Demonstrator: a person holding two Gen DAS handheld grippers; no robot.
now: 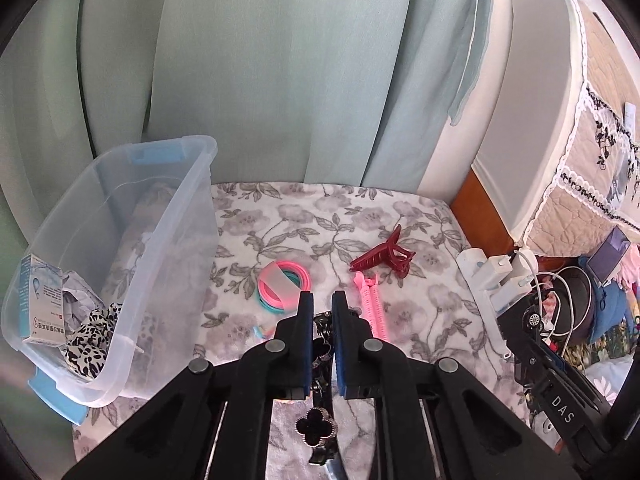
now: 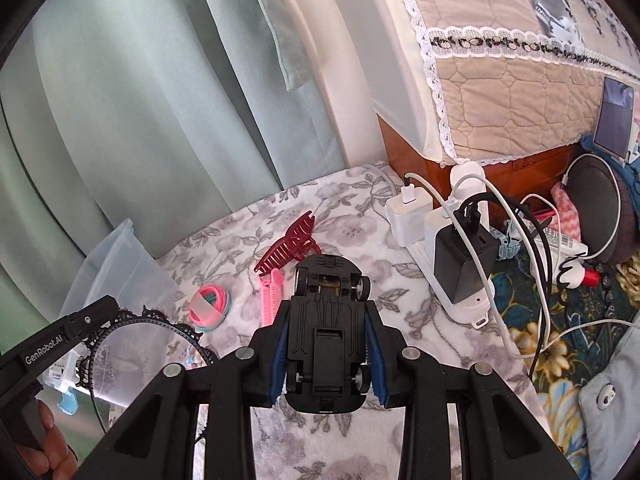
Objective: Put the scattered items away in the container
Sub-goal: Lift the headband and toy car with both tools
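Left gripper (image 1: 322, 312): clamped on black headband (image 1: 320, 350); clear container (image 1: 120, 248) is found at ten o'clock, nearer this hand. Right gripper (image 2: 326, 320): toy car (image 2: 326, 320) is gripped, long axis along the fingers; container (image 2: 116, 264) lies at nine o'clock.

Soft daylight glows through the pale curtain (image 1: 248, 80) at twelve o'clock; shadows stay faint. Fisheye bending darkens every corner, and the edges blur slightly.

The right gripper (image 2: 326, 344) jaws clamp an upturned black toy car (image 2: 326, 320) above the floral blanket (image 2: 360, 240).
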